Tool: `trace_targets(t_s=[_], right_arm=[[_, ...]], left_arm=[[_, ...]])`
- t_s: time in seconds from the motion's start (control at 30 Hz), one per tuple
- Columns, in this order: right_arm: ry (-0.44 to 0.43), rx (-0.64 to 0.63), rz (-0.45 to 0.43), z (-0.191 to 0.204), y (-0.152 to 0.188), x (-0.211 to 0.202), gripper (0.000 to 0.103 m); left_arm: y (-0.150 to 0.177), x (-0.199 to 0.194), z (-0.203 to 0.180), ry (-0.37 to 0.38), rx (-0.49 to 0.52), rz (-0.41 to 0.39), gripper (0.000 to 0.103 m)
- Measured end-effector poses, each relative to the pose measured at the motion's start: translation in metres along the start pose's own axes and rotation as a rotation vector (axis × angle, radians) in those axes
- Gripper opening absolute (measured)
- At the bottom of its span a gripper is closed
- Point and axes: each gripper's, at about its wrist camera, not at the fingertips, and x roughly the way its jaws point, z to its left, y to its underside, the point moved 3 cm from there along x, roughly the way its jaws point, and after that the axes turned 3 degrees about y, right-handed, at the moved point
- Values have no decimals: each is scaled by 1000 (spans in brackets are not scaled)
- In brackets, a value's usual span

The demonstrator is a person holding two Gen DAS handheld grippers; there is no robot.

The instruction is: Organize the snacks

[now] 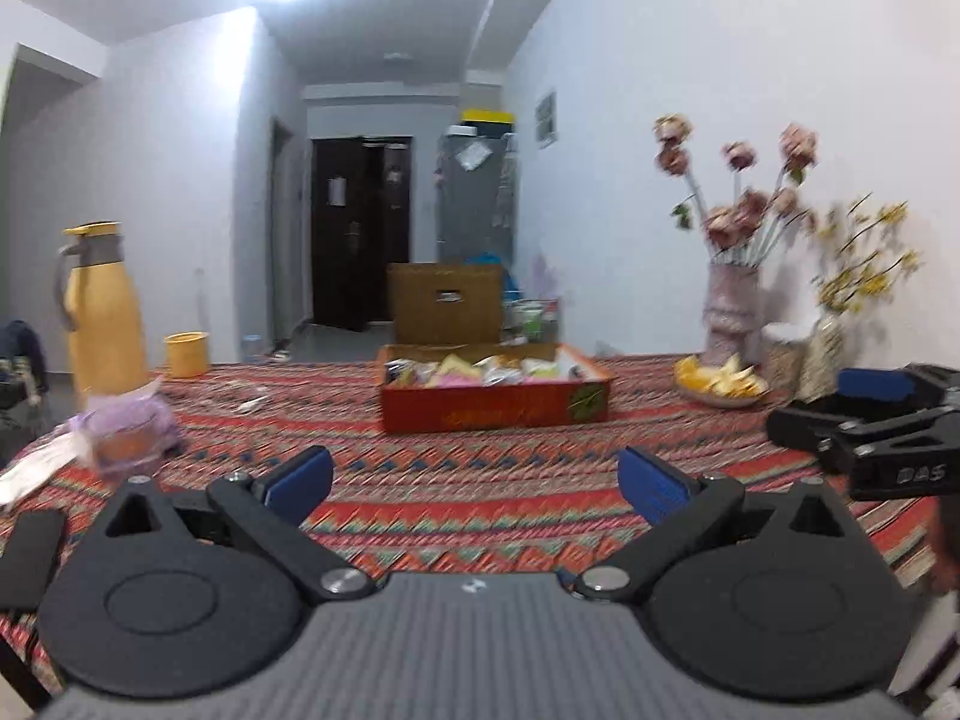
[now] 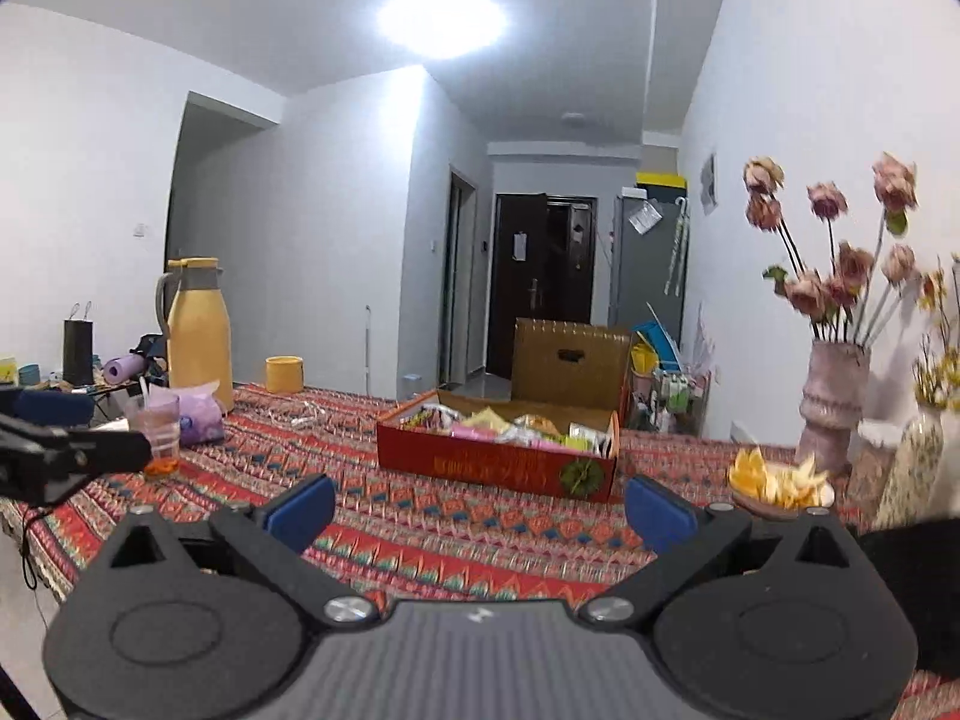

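Note:
A red cardboard box (image 1: 495,405) full of mixed snack packets (image 1: 480,369) sits mid-table on the patterned cloth; it also shows in the right wrist view (image 2: 495,462) with its packets (image 2: 516,426). My left gripper (image 1: 477,477) is open and empty, low over the near table, well short of the box. My right gripper (image 2: 480,507) is open and empty, also short of the box. The right gripper shows at the right edge of the left wrist view (image 1: 864,426). The left gripper shows at the left edge of the right wrist view (image 2: 72,450).
A yellow thermos (image 1: 102,312), a yellow cup (image 1: 187,354), a glass (image 2: 157,432) and a purple tissue pack (image 2: 201,414) stand at the left. A dish of orange peels (image 1: 720,381) and flower vases (image 1: 732,312) stand at the right by the wall. A brown box (image 1: 444,303) stands beyond the table.

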Motion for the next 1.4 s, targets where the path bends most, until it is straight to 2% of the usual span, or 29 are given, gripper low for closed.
trace_targets(t_s=[0.13,0.33,0.4,0.5,0.67,0.83,1.4], right_arm=[[21,26,-5,10,28,-8,103],[23,100,48,23,75,-19,103],[22,92,87,29,90,-19,103],[-3,90,136,40,105,-23,103],[-24,88,148,47,109,-37,103],[-50,107,184,49,107,-48,103],[-37,97,165,49,100,-55,103]], left_arm=[[35,-1,4,-57,-36,24,103],[82,-4,18,-90,-111,141,103],[91,-6,21,-87,-100,174,103],[97,-14,21,-114,-75,183,103],[103,-32,17,-121,-78,185,103],[97,-40,6,-73,-66,169,103],[91,-46,-1,-74,-46,140,103]])
